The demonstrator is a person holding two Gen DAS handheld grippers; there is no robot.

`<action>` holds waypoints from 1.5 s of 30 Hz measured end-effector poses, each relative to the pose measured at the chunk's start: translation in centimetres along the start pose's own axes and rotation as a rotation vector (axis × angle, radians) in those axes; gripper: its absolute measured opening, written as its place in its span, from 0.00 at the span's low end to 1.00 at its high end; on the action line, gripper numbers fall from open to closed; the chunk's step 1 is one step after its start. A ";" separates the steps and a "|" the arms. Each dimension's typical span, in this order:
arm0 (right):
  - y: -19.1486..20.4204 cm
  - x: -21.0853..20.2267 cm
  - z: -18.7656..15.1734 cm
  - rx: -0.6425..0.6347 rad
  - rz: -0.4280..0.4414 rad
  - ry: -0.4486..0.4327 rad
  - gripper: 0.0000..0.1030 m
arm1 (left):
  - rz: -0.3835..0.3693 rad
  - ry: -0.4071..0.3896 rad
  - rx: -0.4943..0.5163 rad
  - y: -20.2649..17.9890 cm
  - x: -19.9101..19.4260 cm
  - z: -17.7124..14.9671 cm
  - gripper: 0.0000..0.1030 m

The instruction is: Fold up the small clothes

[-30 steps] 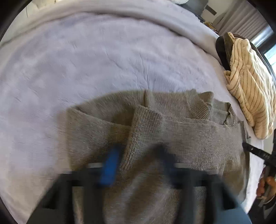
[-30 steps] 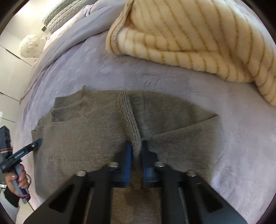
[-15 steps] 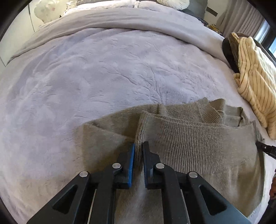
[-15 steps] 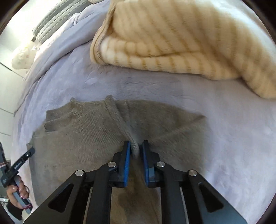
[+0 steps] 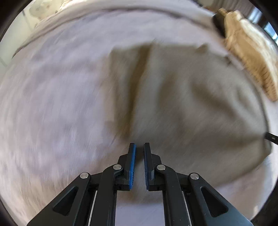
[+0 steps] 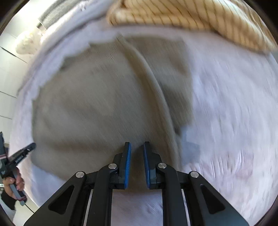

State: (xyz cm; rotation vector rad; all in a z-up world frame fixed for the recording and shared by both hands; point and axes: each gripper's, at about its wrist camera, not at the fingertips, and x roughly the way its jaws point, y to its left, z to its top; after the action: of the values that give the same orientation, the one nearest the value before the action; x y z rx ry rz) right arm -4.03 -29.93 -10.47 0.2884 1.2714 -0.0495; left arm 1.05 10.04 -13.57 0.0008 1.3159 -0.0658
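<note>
A grey-brown knitted sweater lies spread on the lilac bed cover; both views are motion-blurred. My left gripper sits at the sweater's near edge, its blue pads a narrow gap apart with knit between them, and a folded ridge runs away from it. In the right wrist view the sweater fills the middle. My right gripper is shut on its near edge, and a raised fold passes just right of the fingers. The left gripper shows at the far left, held by a hand.
A cream striped garment lies bunched beyond the sweater, also visible as a cream striped garment at the upper right of the left wrist view. A pale soft toy sits at the bed's far left. Bare cover stretches right of the sweater.
Both grippers have swept back across the bed with the knit in them, and the sweater now stretches out much longer ahead of them. The left jaws, blurred a second ago, stand narrow.
</note>
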 end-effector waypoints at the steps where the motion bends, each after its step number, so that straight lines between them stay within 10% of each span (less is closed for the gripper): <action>1: -0.4 0.1 -0.8 0.005 0.002 0.003 0.15 | -0.014 -0.002 -0.021 0.7 0.3 -1.1 0.19; 4: -1.2 -0.5 -2.1 0.011 0.011 -0.012 0.15 | -0.038 -0.020 -0.073 2.0 -0.3 -2.9 0.35; 25: 5.7 -3.8 -6.3 0.045 -0.037 0.112 0.22 | -0.079 0.035 -0.129 3.9 -4.0 -4.6 0.36; 28: 7.4 -3.8 -6.8 0.033 -0.027 0.122 0.39 | -0.062 0.020 -0.141 4.3 -4.8 -4.8 0.81; 36: 12.3 -2.5 -6.6 -0.042 0.010 0.145 0.59 | -0.038 0.014 -0.138 5.4 -5.6 -5.4 0.81; 38: 13.1 -2.1 -6.7 -0.048 0.020 0.147 0.69 | -0.023 0.016 -0.145 5.6 -5.6 -5.6 1.00; 45: 13.3 -0.8 -7.1 0.021 0.084 0.181 0.71 | -0.024 0.027 -0.152 5.8 -5.6 -5.6 1.00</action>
State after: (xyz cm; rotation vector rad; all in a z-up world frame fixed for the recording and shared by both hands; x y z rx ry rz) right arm -8.33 -15.45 -9.16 0.3704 1.4380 0.0355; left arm -5.50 16.30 -9.78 -0.1433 1.3457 0.0139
